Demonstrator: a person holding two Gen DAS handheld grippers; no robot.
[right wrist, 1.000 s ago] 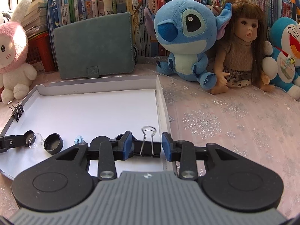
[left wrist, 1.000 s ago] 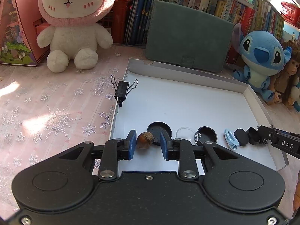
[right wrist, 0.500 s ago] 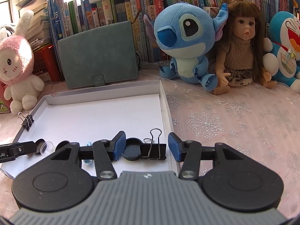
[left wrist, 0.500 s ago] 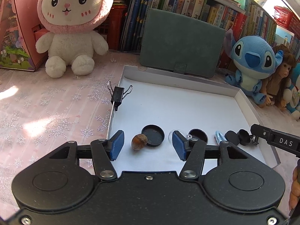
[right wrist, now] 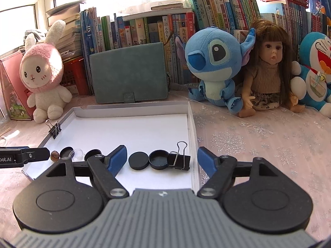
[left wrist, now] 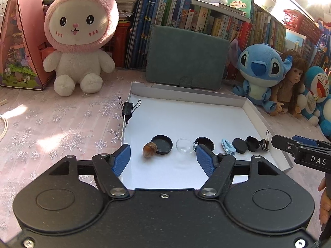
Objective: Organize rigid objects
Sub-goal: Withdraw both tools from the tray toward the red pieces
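Moved since a second ago: both tools have drawn back and up from the white tray [left wrist: 186, 111]; their jaws have just been opening, and nothing is pressed between either pair.
Left gripper [left wrist: 163, 159]: released, blue pads well apart; the acorn [left wrist: 149, 149] it held a second ago now lies free on the tray floor, touching a black lid [left wrist: 162, 144].
Right gripper [right wrist: 162, 158]: released too; the binder clip [right wrist: 179, 158] that sat between its pads now rests just inside the tray's right wall, touching a black cap [right wrist: 158, 159], with a flat black disc [right wrist: 138, 160] beside that.
Row on the tray: acorn, black lid, clear dome [left wrist: 185, 145], another black lid [left wrist: 204, 143], pale blue hair clip [left wrist: 228, 147], then the black pieces and clip, all along the near part of the floor.
Step in hand: letting go and backing off after two placements, as I judge it.
Next move: likely a search for anything still outside the tray; I see no loose piece on the cloth [left wrist: 62, 128], so the job may be nearly finished.
Edges: a second binder clip [left wrist: 127, 109] grips the left wall; the low cardboard walls could catch a pad on re-entry.
Open room: the far half of the tray is bare; plush toys and books crowd the back.
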